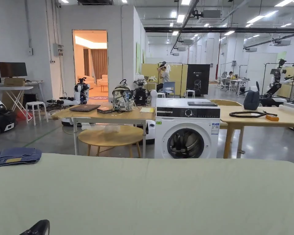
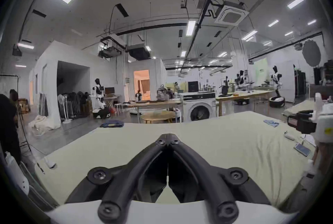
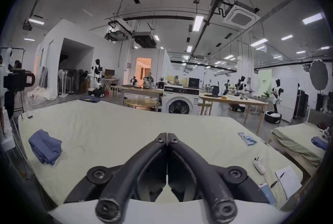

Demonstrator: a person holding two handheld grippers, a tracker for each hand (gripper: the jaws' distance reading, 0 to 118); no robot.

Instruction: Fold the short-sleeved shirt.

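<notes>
A crumpled blue garment [image 3: 46, 146] lies on the pale green bed cover [image 3: 126, 128], left of my right gripper [image 3: 167, 136]. That gripper hovers over the bare cover with its jaws shut and nothing between them. My left gripper [image 2: 168, 139] is likewise shut and empty above the cover [image 2: 207, 137]. A folded dark blue garment [image 1: 16, 156] rests at the far left edge of the cover [image 1: 158, 189]; it is also in the left gripper view [image 2: 111, 123] and in the right gripper view [image 3: 90, 99]. A black gripper part [image 1: 36, 229] pokes in at the bottom left of the head view.
On the cover's right side lie a striped blue item [image 3: 246, 138], a white remote [image 3: 258, 164], a notepad with a pen [image 3: 288, 181] and a phone [image 3: 266, 193]. Beyond the far edge stand a washing machine [image 1: 187, 128], wooden tables [image 1: 112, 116] and a round stool [image 1: 111, 136]. A second bed [image 3: 297, 139] is to the right.
</notes>
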